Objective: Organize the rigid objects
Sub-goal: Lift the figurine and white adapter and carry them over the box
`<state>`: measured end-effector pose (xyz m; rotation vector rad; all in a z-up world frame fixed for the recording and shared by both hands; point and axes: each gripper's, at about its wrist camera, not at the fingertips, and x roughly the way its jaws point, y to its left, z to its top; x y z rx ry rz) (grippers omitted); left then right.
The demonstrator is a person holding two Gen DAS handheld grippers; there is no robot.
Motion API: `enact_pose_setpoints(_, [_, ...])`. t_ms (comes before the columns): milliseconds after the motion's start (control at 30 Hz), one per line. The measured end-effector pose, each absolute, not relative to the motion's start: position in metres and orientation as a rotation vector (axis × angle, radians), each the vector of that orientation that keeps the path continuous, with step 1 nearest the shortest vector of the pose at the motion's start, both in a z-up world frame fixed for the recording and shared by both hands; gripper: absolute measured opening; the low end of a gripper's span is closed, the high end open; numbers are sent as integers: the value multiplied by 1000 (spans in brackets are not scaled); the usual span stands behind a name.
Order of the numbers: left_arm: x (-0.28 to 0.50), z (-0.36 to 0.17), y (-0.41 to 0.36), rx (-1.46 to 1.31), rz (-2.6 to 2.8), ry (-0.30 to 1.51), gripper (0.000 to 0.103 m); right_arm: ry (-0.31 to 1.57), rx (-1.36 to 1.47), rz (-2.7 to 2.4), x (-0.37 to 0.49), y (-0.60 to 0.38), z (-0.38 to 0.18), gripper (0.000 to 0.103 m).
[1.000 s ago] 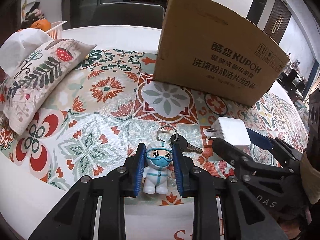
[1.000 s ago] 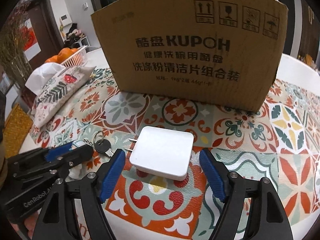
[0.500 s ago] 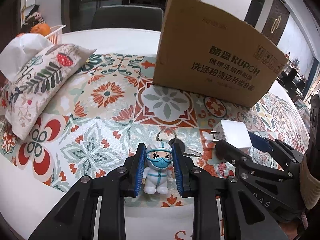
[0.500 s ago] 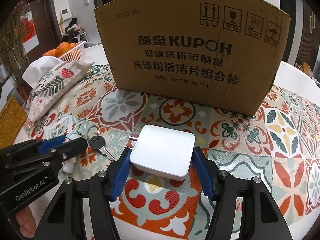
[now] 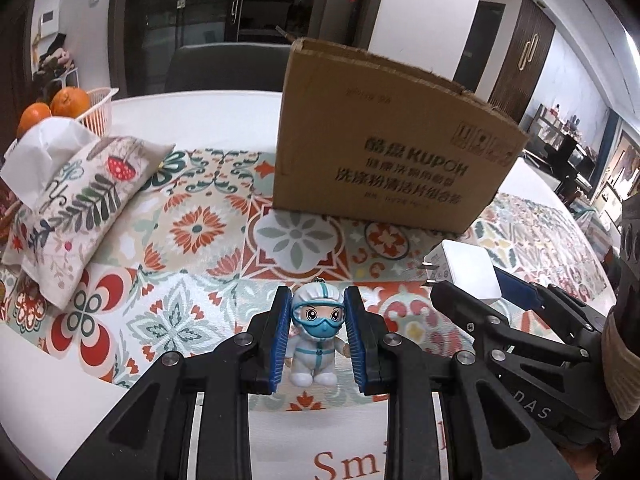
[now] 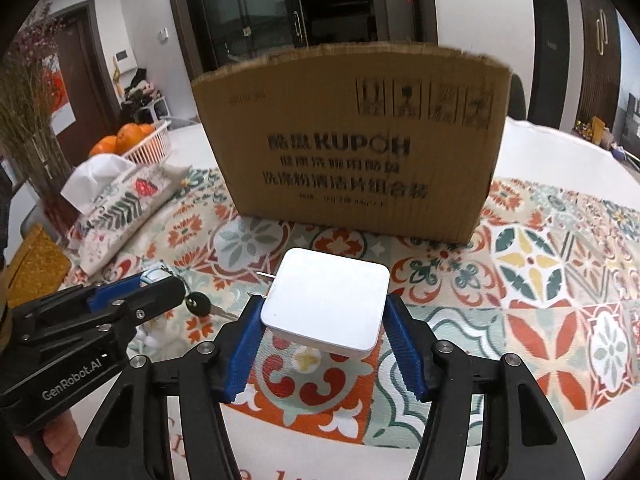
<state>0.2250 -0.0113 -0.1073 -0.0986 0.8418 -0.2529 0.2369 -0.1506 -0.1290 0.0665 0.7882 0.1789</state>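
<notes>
My left gripper (image 5: 316,340) is shut on a small white figure keychain (image 5: 317,336) with blue goggles, held above the patterned tablecloth. Its key (image 6: 200,303) hangs below, seen in the right wrist view. My right gripper (image 6: 324,344) is shut on a white square charger (image 6: 326,308) with plug prongs pointing left, lifted off the table. The charger also shows in the left wrist view (image 5: 466,272). An open brown cardboard box (image 5: 384,168) stands behind both, also in the right wrist view (image 6: 352,140).
A floral tissue pouch (image 5: 76,208) lies at the left. A white basket of oranges (image 5: 72,108) stands behind it. The round white table's edge (image 5: 48,392) runs near the grippers. A dark chair (image 5: 224,64) stands beyond the table.
Both grippers have risen with their objects and the box looks lower and farther. The right gripper closed on the charger. The keychain's key has left the cloth.
</notes>
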Motion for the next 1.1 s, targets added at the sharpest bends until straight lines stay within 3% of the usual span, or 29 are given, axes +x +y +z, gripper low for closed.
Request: enact_pose_setpoints(1100, [231, 8, -31, -45, -301, 616, 27, 533, 61, 171, 228, -167, -8, 61])
